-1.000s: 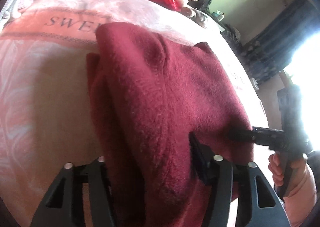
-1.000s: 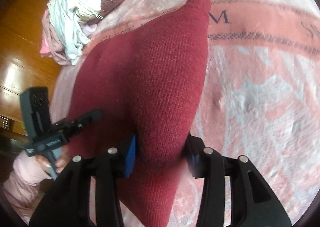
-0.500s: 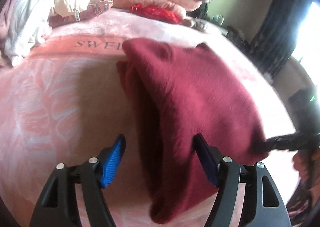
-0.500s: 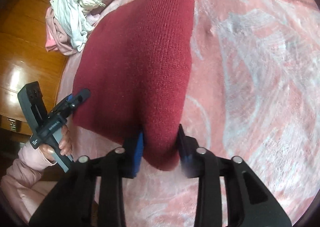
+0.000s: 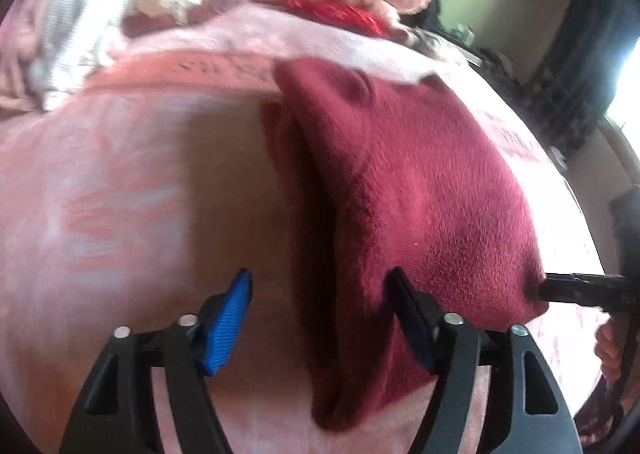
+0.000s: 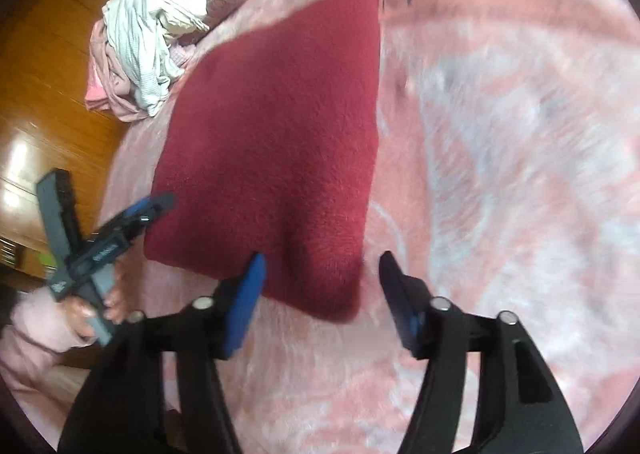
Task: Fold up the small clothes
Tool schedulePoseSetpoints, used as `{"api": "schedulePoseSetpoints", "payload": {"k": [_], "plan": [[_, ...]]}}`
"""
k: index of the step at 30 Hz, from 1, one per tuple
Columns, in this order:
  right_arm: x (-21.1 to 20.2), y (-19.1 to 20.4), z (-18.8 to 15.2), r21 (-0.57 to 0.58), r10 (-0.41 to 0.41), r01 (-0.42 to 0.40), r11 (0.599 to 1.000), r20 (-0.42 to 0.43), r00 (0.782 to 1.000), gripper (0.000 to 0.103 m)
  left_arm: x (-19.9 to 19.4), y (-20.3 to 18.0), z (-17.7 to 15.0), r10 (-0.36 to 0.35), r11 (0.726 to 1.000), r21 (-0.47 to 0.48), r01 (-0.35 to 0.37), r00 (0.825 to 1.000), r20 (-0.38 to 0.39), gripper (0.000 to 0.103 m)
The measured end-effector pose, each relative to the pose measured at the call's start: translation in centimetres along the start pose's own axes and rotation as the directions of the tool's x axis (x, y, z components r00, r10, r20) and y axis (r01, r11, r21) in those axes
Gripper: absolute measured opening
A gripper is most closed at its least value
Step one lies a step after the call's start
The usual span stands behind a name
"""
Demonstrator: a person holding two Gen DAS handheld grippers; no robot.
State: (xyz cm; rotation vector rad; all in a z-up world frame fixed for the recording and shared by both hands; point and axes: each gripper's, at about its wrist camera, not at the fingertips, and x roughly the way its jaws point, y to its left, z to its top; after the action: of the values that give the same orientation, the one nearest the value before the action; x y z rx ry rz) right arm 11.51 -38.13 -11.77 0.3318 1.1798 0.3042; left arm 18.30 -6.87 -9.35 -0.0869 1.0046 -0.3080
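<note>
Release is the step in hand, and it goes best if both tools back straight off the cloth so nothing snags and drags the fold open. From the left wrist view, the dark red knit garment point(image 5: 408, 190) lies folded on the pink blanket point(image 5: 120, 190) of the bed, its thick doubled edge running toward the camera. The left hand-held gripper point(image 5: 320, 298) points steeply down over the garment's near corner; its jaws are opening, the blue pad point(image 5: 228, 322) clear over bare blanket and the other finger point(image 5: 412, 318) lying against the cloth without pinching it. At the right edge the other tool's tip meets the garment's far corner. A heap of loose clothes point(image 5: 100, 10) sits beyond. From the right wrist view, the garment point(image 6: 280, 142) reads as a neat rectangle, one corner reaching in between the fingers of the right hand-held gripper point(image 6: 322, 270), whose jaws are opening and press on nothing. It too tilts sharply downward. At left, a hand point(image 6: 100, 306) in a pink sleeve holds the left tool beside the garment's edge.
</note>
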Motion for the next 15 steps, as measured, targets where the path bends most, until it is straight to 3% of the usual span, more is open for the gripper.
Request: {"api": "schedulePoseSetpoints", "payload": {"k": [1, 3, 6, 11, 15], "plan": [[-0.7, 0.4, -0.1, -0.005, -0.026, 0.026, 1.000, 0.019, 0.999, 0.072, -1.1, 0.0, 0.1, 0.026, 1.000, -0.017, -0.026, 1.000, 0.012, 0.090], [-2.5, 1.2, -0.6, 0.010, -0.078, 0.077, 0.997, 0.071, 0.994, 0.090, -2.9, -0.1, 0.4, 0.053, 0.998, -0.046, -0.052, 0.999, 0.012, 0.093], [-4.6, 2.8, -1.3, 0.014, -0.127, 0.126, 0.992, 0.085, 0.988, 0.091, -6.2, -0.4, 0.7, 0.078, 0.994, -0.082, -0.075, 0.996, 0.034, 0.094], [-7.7, 6.3, -3.5, -0.072, -0.238, 0.247, 0.966, 0.113, 0.965, 0.091, -11.2, -2.4, 0.4, 0.131, 0.991, -0.038, -0.129, 0.990, 0.055, 0.097], [-9.7, 8.4, -4.3, -0.086, -0.248, 0.262, 0.961, 0.151, 0.957, 0.091, -14.6, -4.0, -0.6, 0.177, 0.984, -0.006, -0.177, 0.981, 0.081, 0.099]]}}
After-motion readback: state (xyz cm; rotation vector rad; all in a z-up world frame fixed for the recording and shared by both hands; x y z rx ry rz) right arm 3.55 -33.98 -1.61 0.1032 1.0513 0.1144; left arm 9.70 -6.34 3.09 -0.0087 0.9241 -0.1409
